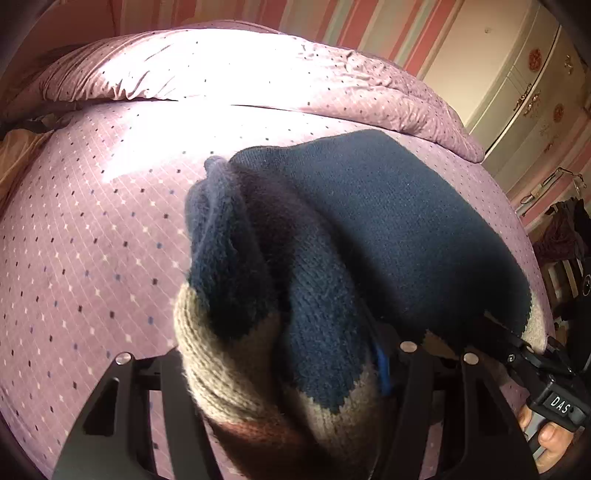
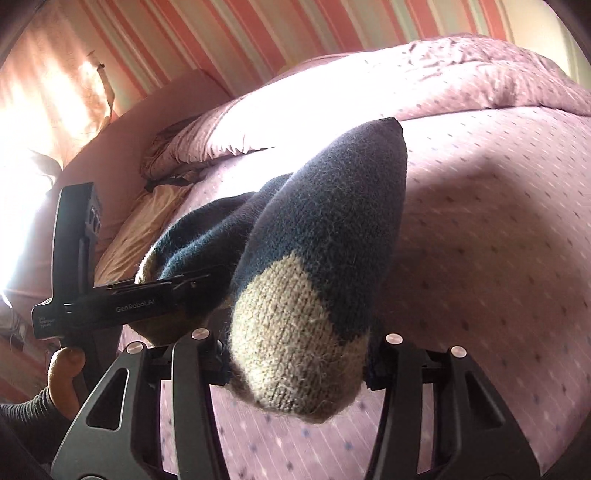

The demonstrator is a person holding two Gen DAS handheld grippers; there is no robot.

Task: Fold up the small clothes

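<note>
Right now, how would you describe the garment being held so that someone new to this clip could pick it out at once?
Start at the bed with the lilac dotted sheet under a rumpled duvet. Just above the sheet, the left gripper and right gripper both clamp a thick knitted sock. It is the only dark item there: navy blue with a beige patch at the pinched end.

Each camera rides low behind its own gripper, looking forward and slightly down from very close over the purple dotted bed point(image 1: 92, 258), and both views share the knitted sock point(image 1: 369, 229), the rumpled duvet point(image 2: 461, 74) beyond and the striped wall point(image 2: 207, 33).
</note>
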